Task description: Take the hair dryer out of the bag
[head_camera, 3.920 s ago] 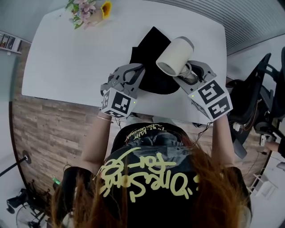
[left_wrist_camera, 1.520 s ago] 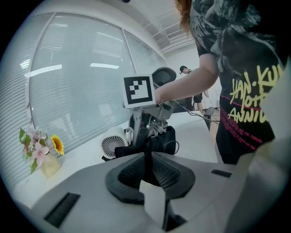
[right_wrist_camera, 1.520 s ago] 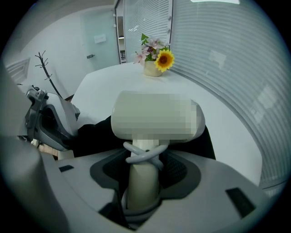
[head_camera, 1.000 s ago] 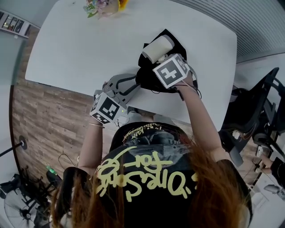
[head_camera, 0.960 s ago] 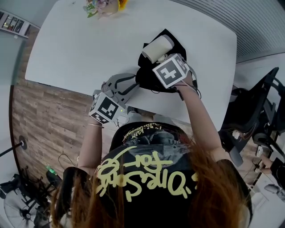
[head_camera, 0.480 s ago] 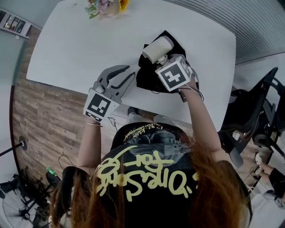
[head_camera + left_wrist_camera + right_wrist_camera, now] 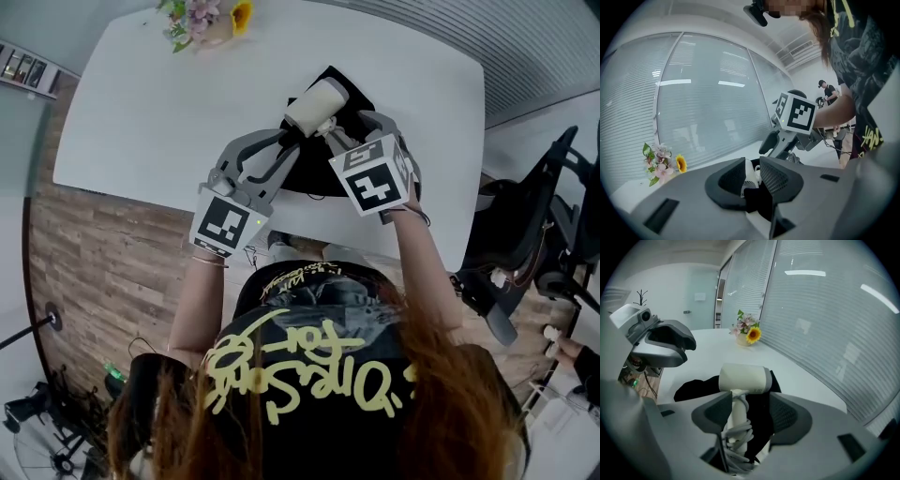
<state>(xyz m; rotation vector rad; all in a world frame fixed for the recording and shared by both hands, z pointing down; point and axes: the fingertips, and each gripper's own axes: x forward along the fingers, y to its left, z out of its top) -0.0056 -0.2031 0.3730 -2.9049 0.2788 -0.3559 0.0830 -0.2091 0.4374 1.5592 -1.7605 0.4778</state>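
Note:
The white hair dryer [image 7: 314, 105] lies on the black bag [image 7: 305, 173] at the table's right. Its handle, wrapped in cord [image 7: 736, 427], points in between the jaws of my right gripper [image 7: 347, 127]. Those jaws have just been opening. The right pad stands clear of the handle, so that gripper is open. My left gripper [image 7: 284, 147] sits at the bag's left side beside the dryer, its jaws nearly together with black bag fabric [image 7: 757, 201] pinched between them. The dryer's grille [image 7: 749, 180] shows just beyond.
The white table [image 7: 169, 103] carries a small bunch of flowers [image 7: 202, 19] at its far left corner. Wooden floor runs along the table's near edge. A black office chair [image 7: 544, 234] stands to the right.
Both grippers have come up toward the camera. The left one swung from the bag's near-left edge to beside the dryer. The right one has drawn back a little from the dryer's barrel.

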